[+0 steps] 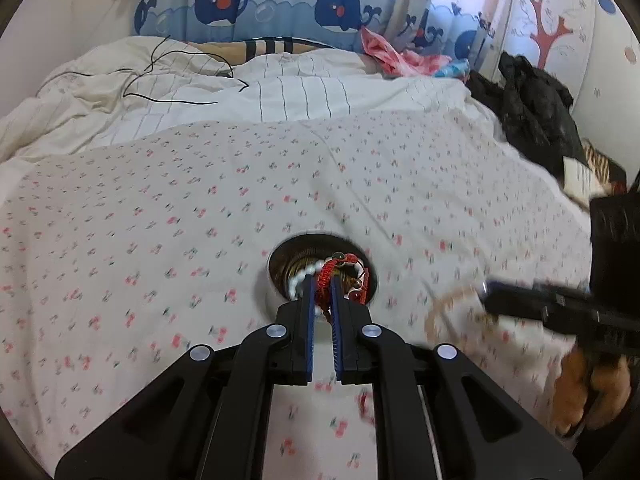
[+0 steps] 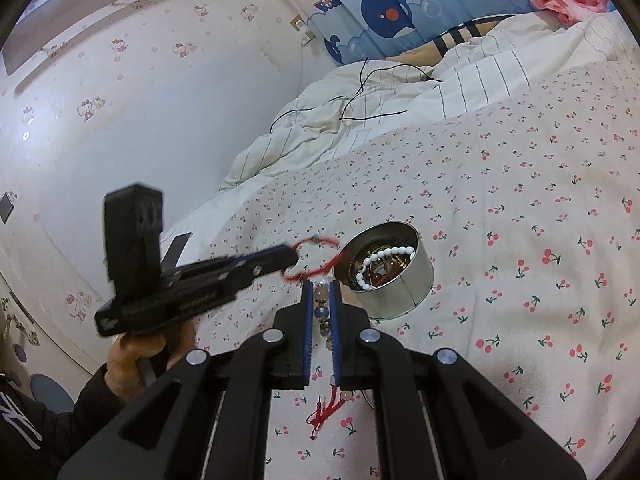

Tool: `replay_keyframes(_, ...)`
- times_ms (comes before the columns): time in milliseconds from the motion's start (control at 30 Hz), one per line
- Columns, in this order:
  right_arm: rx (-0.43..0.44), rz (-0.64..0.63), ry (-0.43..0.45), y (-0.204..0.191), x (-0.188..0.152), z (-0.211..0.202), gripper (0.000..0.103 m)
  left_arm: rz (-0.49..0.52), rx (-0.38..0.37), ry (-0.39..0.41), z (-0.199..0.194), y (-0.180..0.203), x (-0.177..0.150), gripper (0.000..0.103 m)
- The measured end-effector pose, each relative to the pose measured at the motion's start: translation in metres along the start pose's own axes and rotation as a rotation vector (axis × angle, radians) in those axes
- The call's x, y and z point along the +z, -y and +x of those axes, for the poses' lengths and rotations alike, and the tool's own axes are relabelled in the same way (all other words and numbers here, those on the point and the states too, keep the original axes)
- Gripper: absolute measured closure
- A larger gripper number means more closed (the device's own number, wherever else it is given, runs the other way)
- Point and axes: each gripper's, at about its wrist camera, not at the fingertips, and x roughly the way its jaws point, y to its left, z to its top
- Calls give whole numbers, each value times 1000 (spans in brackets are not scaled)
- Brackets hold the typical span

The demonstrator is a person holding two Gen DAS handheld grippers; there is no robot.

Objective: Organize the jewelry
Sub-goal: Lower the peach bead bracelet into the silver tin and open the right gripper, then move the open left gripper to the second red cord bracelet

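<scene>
A round silver tin stands on the cherry-print bedsheet with a white bead bracelet and other jewelry inside. My left gripper is shut on a red braided cord bracelet, hanging just above the tin. In the right wrist view that left gripper carries the red loop beside the tin's left rim. My right gripper is shut on a pale bead bracelet with a red tassel dangling below. The right gripper appears blurred in the left wrist view.
The cherry-print sheet spreads around the tin. A striped quilt with a thin black cable lies at the far end. Black clothing is piled at the right edge. A person's hand grips the left tool.
</scene>
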Motion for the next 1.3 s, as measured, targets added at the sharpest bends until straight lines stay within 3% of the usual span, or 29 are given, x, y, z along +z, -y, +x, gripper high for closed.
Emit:
replay_keyframes(167,3,13,11,2,1,-2,94,-116,-100,-51,37,-19,9,96)
replay_keyframes(333,6,9,2,2,1,0,94,-87,23,-158,72,-22,1,93)
replay_keyframes(400,5,9,-1,2,2,2,94,-87,25,-159,69,-22,1,91)
replay_keyframes(433,10,15,0,3,3,2,94,-84,32,-155,64,-22,2,89)
replay_keyframes(500,20,28,10,5,9,5,94,-65,86,-125,48,-22,1,64)
replay_keyframes(533,28,38,16,6,13,7,94,-58,119,-98,38,-22,-1,44)
replay_keyframes(667,84,76,11,7,29,31,94,-101,107,-48,11,-35,-7,40)
replay_keyframes(833,156,145,-27,17,41,79,94,-255,106,1,-2,-71,-9,34)
replay_keyframes(900,90,142,-65,24,44,100,94,-296,91,5,-2,-79,-9,32)
replay_keyframes(933,25,115,-81,26,45,106,94,-292,96,3,-2,-80,-9,32)
replay_keyframes(967,-112,53,-112,25,45,115,92,-279,106,-2,-1,-79,-9,32)
replay_keyframes(1000,-167,23,-126,24,46,119,90,-265,112,-6,-1,-77,-9,31)
replay_keyframes(1067,-272,-60,-142,17,44,120,63,-216,121,-16,1,-69,-8,30)
replay_keyframes(1100,-300,-87,-138,14,42,117,54,-189,129,-20,2,-64,-8,30)
replay_keyframes(1300,-316,-127,-112,8,27,85,48,-46,156,-31,0,-35,-10,29)
